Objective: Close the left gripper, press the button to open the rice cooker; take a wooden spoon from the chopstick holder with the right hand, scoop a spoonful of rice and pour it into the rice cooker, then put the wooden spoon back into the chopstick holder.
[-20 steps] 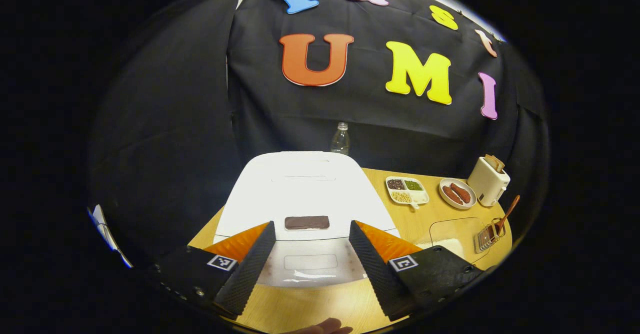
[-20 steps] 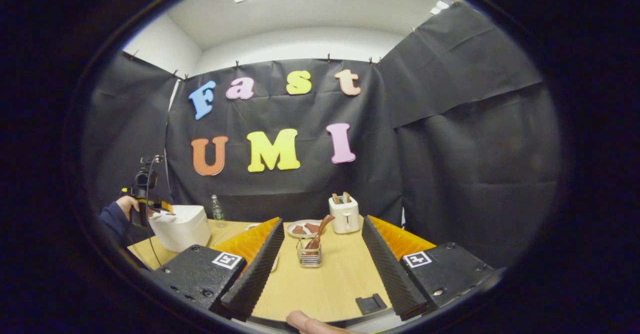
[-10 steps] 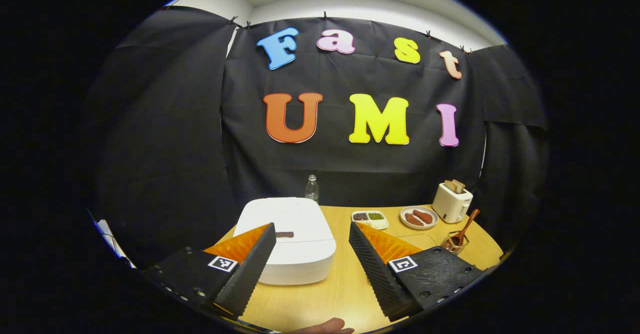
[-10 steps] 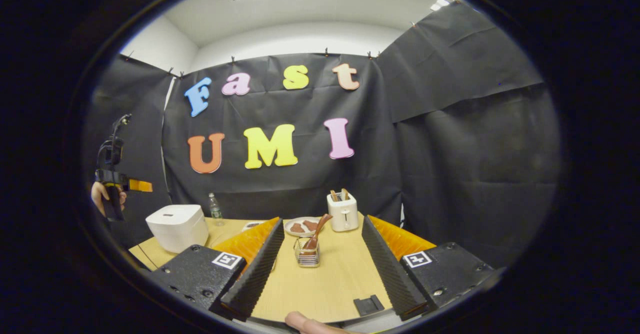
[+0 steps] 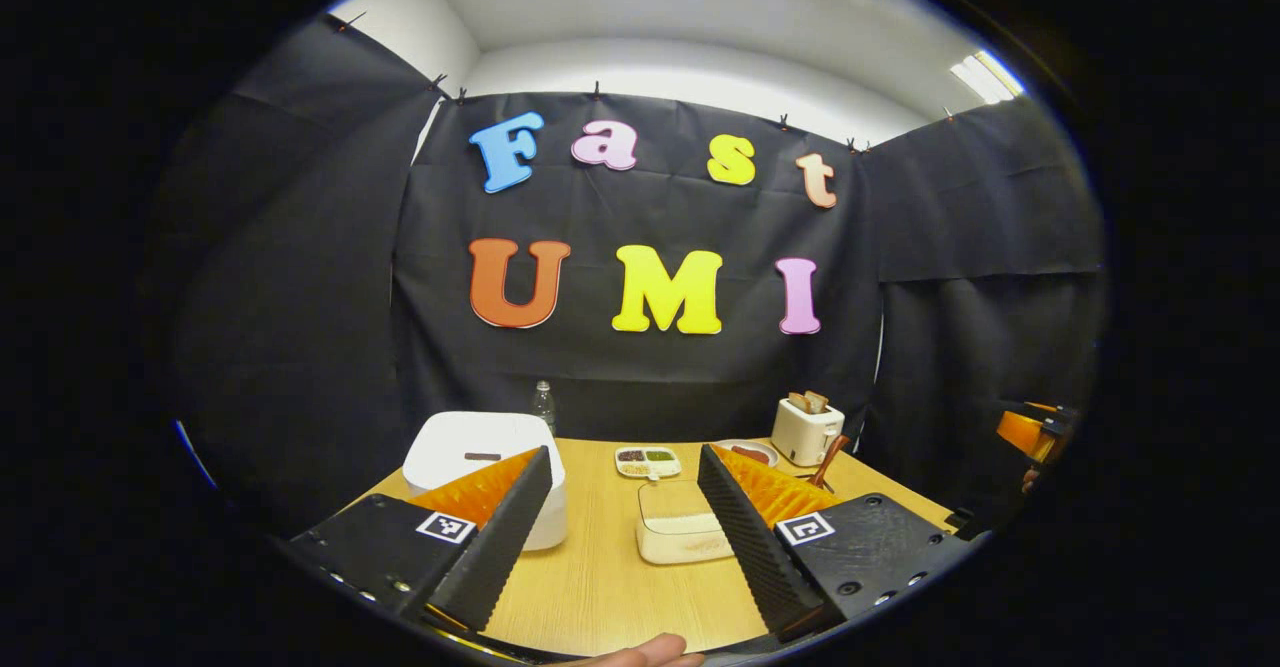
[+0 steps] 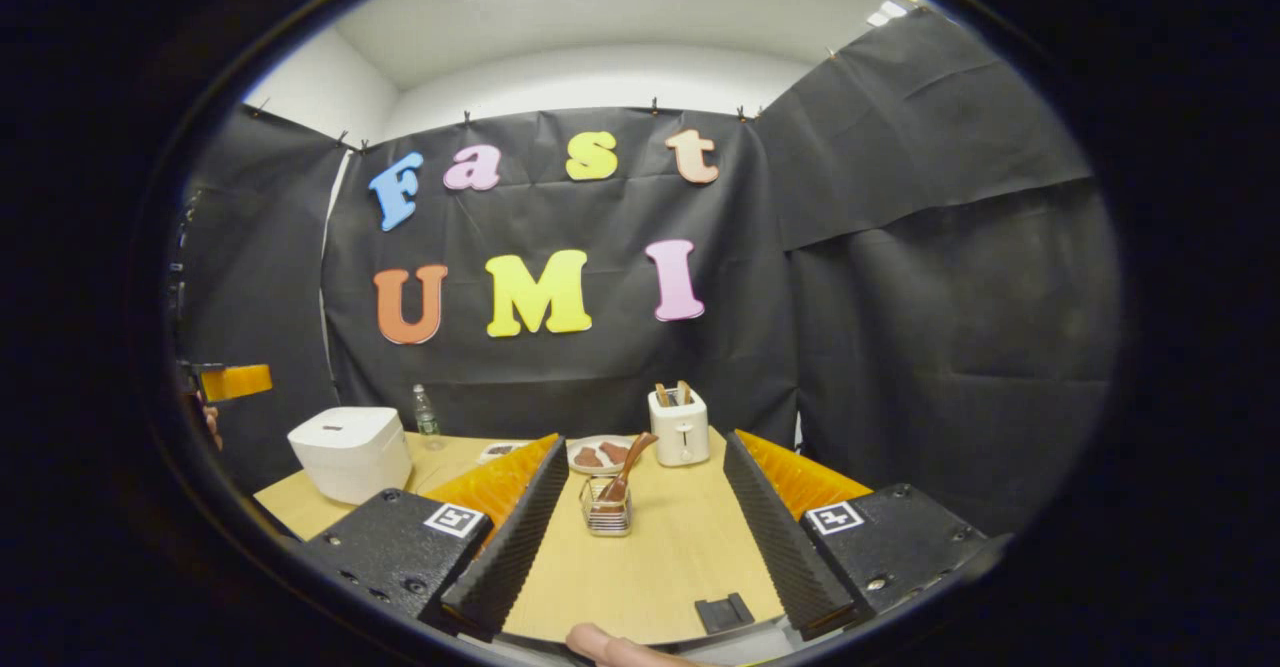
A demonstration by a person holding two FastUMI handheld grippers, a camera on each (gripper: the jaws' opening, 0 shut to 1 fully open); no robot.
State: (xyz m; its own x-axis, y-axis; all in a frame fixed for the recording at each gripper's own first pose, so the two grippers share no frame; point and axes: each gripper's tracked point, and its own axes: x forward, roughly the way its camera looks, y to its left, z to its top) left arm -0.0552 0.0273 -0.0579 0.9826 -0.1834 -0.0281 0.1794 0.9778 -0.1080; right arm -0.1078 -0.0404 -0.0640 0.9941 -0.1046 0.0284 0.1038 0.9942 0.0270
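Since the earlier frame, left gripper (image 5: pixel 620 527) has drawn back from the shut rice cooker (image 5: pixel 480 467) on the worktop (image 6: pixel 650 557). Both grippers' fingers spread, empty. Right gripper (image 6: pixel 640 537) faces the chopstick holder (image 6: pixel 605 512); its wooden spoon (image 6: pixel 625 469), likely light and stiff, suits a handle grip. No legible labels.

Right gripper (image 6: pixel 640 537) jaws wide apart, above table (image 6: pixel 650 567); chopstick holder (image 6: pixel 605 509) with wooden spoon (image 6: pixel 628 462) ahead, rice cooker (image 6: pixel 350 452) closed at left.
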